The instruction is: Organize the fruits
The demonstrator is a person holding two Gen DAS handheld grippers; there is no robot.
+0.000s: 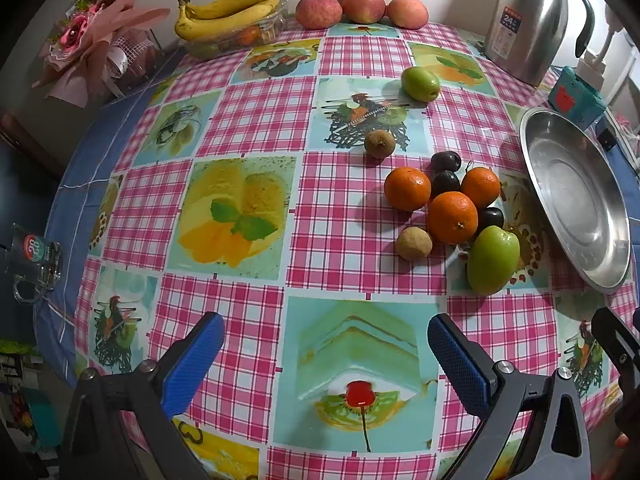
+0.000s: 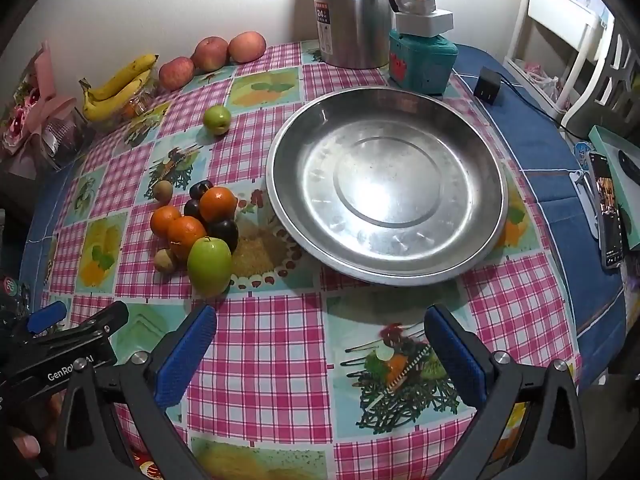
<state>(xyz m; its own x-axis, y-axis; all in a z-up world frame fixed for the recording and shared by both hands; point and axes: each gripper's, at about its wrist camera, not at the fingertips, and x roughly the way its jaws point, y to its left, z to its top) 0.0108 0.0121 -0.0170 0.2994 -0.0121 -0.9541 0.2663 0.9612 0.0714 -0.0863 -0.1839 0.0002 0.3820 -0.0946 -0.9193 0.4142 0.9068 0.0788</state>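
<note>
A table (image 2: 280,360) in a checked pink cloth carries a steel dish (image 2: 386,184), loose fruit (image 2: 208,224), apples (image 2: 212,54), bananas (image 2: 116,88) and a flask (image 2: 352,12).

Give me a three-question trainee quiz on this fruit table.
1. True or false: the steel plate already holds fruit.
2. How many oranges sit in the cluster beside the plate?
3. Which stands apart from the cluster: A) small green apple B) large green apple C) dark plum?

Key: 1 false, it is empty; 2 three; 3 A.
</note>
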